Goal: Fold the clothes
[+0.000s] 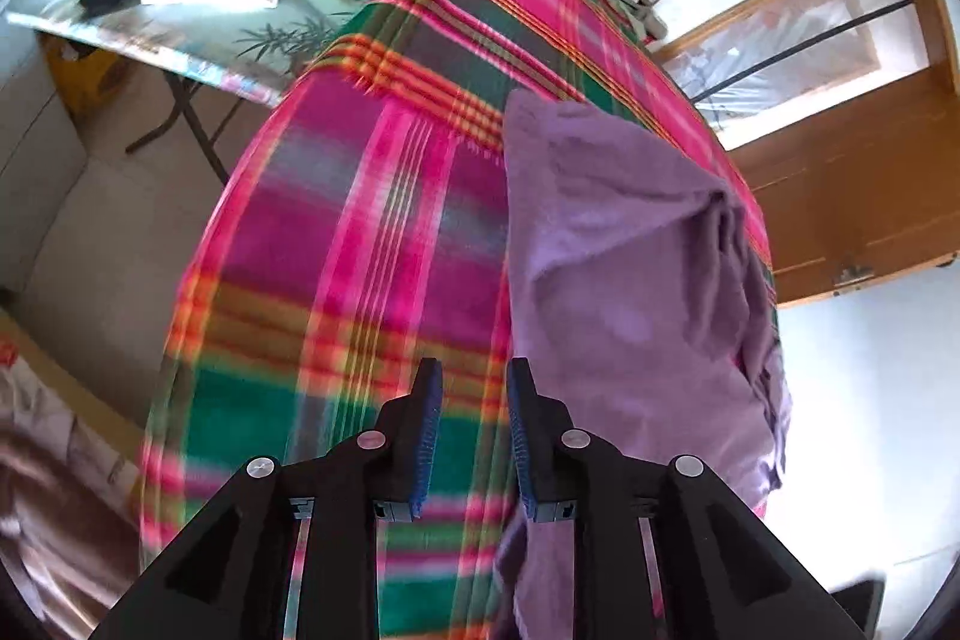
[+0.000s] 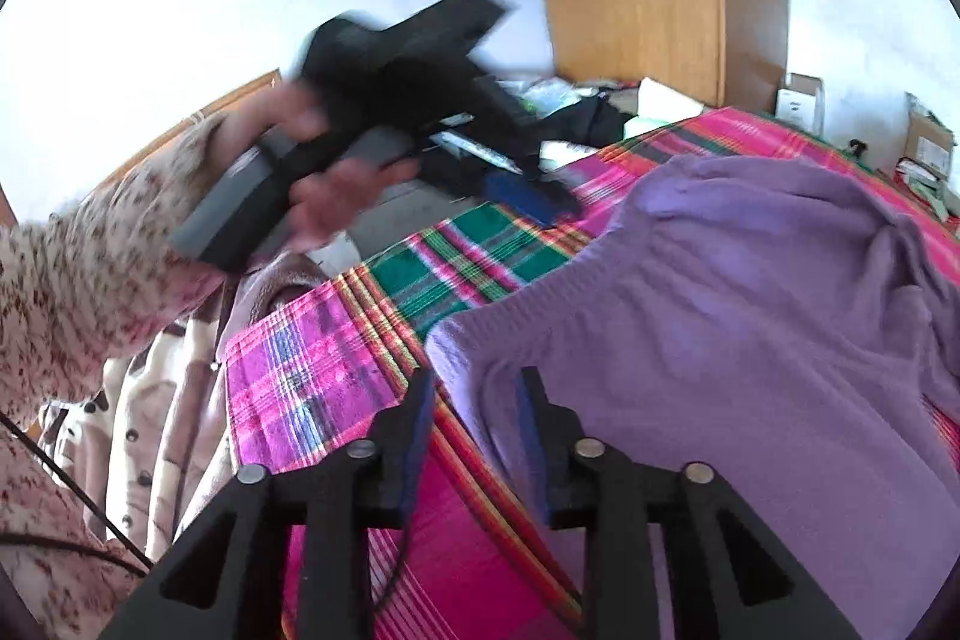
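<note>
Left wrist view: purple sweater lies on the plaid blanket that covers the surface, right half of the blanket, partly doubled over with a bunched ridge of cloth along its far right side and its near hem hanging off the front edge. Left gripper hovers above the sweater's left edge, jaws parted to a narrow gap, nothing between them; right jaw sits over the purple edge, left jaw over bare plaid. Behind, a side table with green packs and a dark cloth, blurred. Right wrist view: same purple sweater spread across the blanket, body fairly flat, rumpled fold and a sleeve-like bulge at the far right. Right gripper is low at the sweater's near left corner, jaws open at a moderate gap, empty; the hem corner lies just ahead of and between them, not pinched. The left gripper shows here too, motion-blurred, held in a hand with a patterned sleeve, up over the blanket's far left edge. Progress judgement: sweater is part-way between flat and folded, no tidy stack visible; fits either smoothing out or a fold under way. A neat final fold is left.
</note>
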Demonstrator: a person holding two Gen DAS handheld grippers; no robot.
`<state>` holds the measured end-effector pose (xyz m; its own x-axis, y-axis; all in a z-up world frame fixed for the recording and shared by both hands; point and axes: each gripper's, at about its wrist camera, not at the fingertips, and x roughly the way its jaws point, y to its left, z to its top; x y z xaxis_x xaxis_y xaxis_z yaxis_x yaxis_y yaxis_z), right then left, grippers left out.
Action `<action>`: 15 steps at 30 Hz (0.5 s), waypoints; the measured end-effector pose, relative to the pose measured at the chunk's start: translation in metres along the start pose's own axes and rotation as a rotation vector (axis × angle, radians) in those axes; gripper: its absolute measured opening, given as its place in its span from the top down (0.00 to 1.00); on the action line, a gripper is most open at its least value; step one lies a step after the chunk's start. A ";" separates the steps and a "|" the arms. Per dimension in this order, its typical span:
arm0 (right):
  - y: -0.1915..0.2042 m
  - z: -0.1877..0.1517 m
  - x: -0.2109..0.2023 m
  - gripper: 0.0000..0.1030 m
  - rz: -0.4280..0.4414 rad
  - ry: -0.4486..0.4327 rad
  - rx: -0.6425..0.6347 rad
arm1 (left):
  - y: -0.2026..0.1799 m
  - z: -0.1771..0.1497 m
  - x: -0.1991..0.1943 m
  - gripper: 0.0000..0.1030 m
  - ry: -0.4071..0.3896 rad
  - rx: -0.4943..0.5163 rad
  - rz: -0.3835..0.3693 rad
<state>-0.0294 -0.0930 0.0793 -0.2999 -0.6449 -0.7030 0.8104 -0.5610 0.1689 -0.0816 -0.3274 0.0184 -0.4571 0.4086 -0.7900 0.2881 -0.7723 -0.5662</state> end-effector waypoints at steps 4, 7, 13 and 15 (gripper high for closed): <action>-0.026 -0.019 -0.021 0.71 -0.076 -0.004 0.070 | 0.009 -0.028 -0.009 0.64 -0.012 -0.062 -0.003; -0.046 -0.034 -0.036 0.70 -0.134 -0.006 0.123 | 0.021 -0.062 -0.015 0.61 -0.016 -0.147 -0.059; -0.082 -0.065 -0.065 0.67 -0.242 -0.012 0.232 | 0.030 -0.116 -0.010 0.58 -0.009 -0.298 -0.258; -0.088 -0.071 -0.070 0.67 -0.256 -0.016 0.252 | 0.028 -0.126 -0.010 0.58 -0.024 -0.331 -0.281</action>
<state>-0.0440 0.0385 0.0647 -0.4870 -0.4739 -0.7337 0.5592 -0.8144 0.1548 0.0371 -0.2916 -0.0191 -0.5747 0.5661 -0.5909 0.4018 -0.4339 -0.8064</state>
